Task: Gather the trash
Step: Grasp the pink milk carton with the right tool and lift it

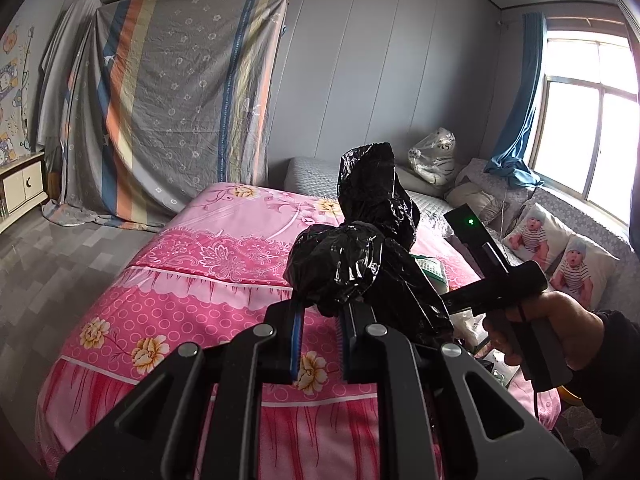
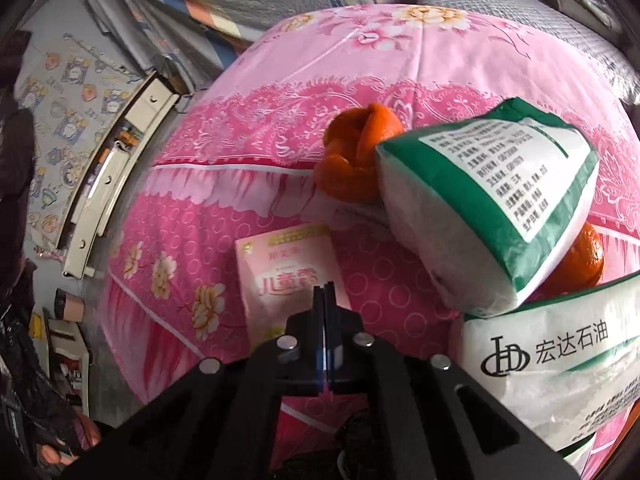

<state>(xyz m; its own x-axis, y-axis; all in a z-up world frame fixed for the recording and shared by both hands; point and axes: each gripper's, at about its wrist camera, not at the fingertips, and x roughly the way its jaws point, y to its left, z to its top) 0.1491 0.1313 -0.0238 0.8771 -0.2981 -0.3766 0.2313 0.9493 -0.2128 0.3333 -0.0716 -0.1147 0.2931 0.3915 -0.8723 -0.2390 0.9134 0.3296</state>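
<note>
My left gripper [image 1: 319, 312] is shut on a crumpled black trash bag [image 1: 360, 256] and holds it up above the pink bed [image 1: 192, 280]. The right gripper's body [image 1: 492, 280], held in a hand, shows to its right. In the right wrist view my right gripper [image 2: 324, 292] is shut and empty, its tips just over a pink sachet [image 2: 288, 276] lying on the bedspread. Orange peel [image 2: 354, 156] lies beyond it. A green-and-white tissue pack [image 2: 492, 208] leans over a second orange peel [image 2: 584, 256]. Another white tissue pack [image 2: 560, 364] is at the right.
A striped sheet [image 1: 172, 108] hangs against the far wall. A sofa with baby-print cushions [image 1: 560, 248] and a window are right of the bed. A white cabinet [image 2: 108, 184] stands on the grey floor at left.
</note>
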